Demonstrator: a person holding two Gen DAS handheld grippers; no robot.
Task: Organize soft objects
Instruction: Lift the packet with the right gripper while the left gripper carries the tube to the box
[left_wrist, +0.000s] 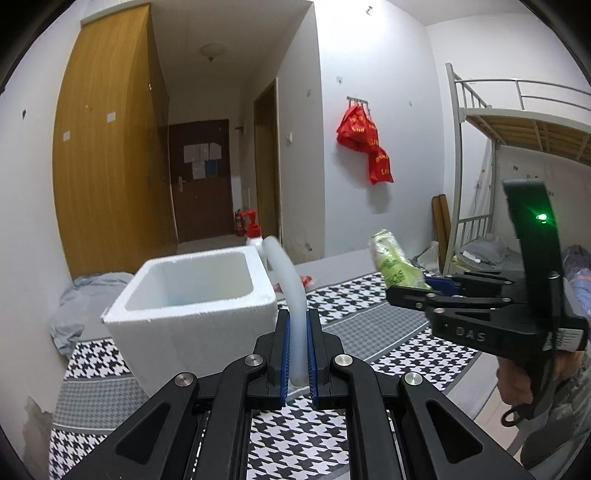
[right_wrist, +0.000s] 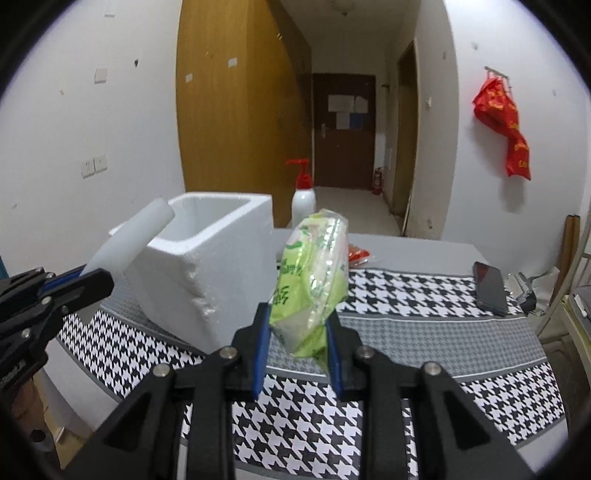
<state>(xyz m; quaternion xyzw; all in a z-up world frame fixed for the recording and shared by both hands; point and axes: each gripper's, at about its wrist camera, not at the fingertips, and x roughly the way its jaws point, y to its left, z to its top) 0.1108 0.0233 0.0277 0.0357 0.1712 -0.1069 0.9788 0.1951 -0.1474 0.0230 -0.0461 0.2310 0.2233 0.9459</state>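
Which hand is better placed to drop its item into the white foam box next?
Probably left. The left gripper, shut on the white foam strip, sits right beside the foam box. The right gripper, shut on the green pack, is farther to the box's side.

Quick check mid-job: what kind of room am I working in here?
Most likely a dormitory room. A metal bunk bed stands at one side, a tall wooden wardrobe lines the wall, and a short hallway leads to an entrance door with notices stuck on it.
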